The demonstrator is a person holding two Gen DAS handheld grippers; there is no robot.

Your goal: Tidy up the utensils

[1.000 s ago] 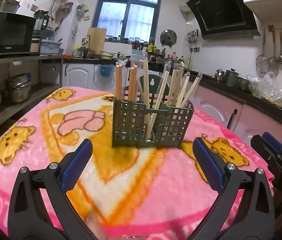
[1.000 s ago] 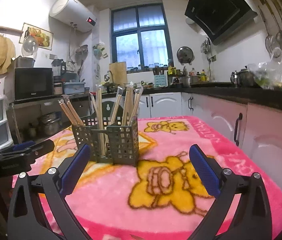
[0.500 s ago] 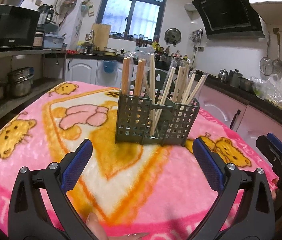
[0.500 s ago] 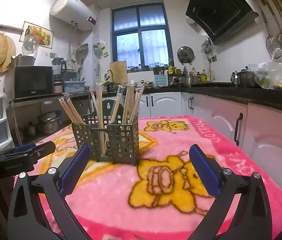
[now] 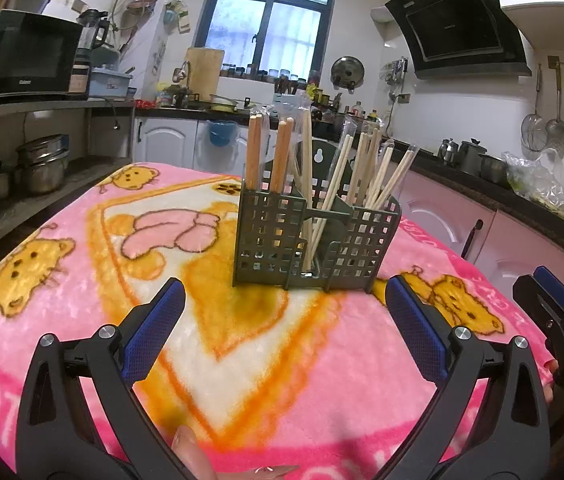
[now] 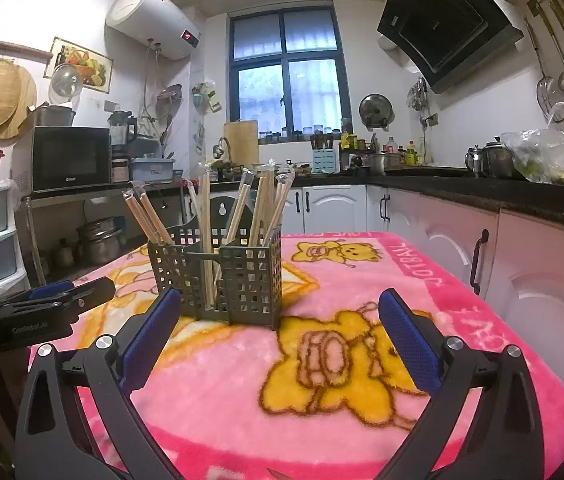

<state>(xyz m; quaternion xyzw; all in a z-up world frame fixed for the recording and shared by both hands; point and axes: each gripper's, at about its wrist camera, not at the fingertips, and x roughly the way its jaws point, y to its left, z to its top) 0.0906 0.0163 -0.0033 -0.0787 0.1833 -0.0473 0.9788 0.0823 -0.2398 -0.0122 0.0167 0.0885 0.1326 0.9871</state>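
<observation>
The left gripper [image 5: 282,320] has edged closer to the chopstick caddy [image 5: 313,236] at frame centre on the bench; the right gripper [image 6: 278,320] hardly moved. Both jaws gape, empty; sorting probably finished.

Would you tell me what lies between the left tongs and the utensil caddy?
Only bare pink blanket lies between the left tongs and the caddy, in the left wrist view.
</observation>
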